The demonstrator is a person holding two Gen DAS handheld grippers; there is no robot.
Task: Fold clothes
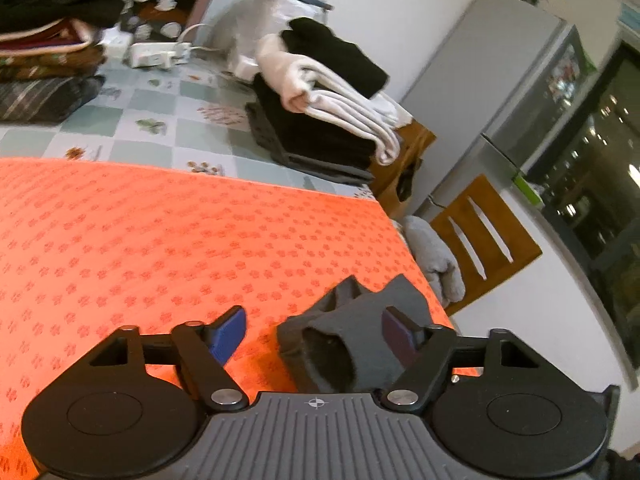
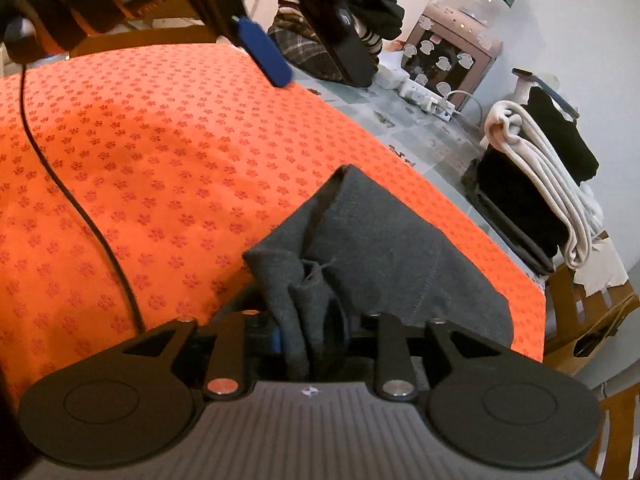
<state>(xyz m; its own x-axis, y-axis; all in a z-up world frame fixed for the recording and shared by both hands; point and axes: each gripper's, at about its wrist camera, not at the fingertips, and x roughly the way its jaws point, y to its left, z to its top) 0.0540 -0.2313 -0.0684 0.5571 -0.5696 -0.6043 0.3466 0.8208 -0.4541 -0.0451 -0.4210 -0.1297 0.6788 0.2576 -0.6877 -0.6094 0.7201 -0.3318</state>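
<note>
**Grey garment bunched at the orange cloth's edge**

A dark grey garment (image 2: 372, 248) lies crumpled at lower centre of the right wrist view, on the orange cloth (image 2: 160, 168) covering the counter. The right gripper (image 2: 304, 336) has a fold of it between its jaws; whether they press it is unclear. The left gripper (image 1: 316, 336) stands open, the garment's edge between its blue pads.

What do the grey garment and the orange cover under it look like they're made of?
The grey garment looks like soft matte knit, probably cotton jersey: it bunches in limp folds and shows a stitched seam and a loose thread. The orange cover looks like a woven or textured cloth with a repeating darker flower pattern and no shine; the exact fibre can't be told.
</note>
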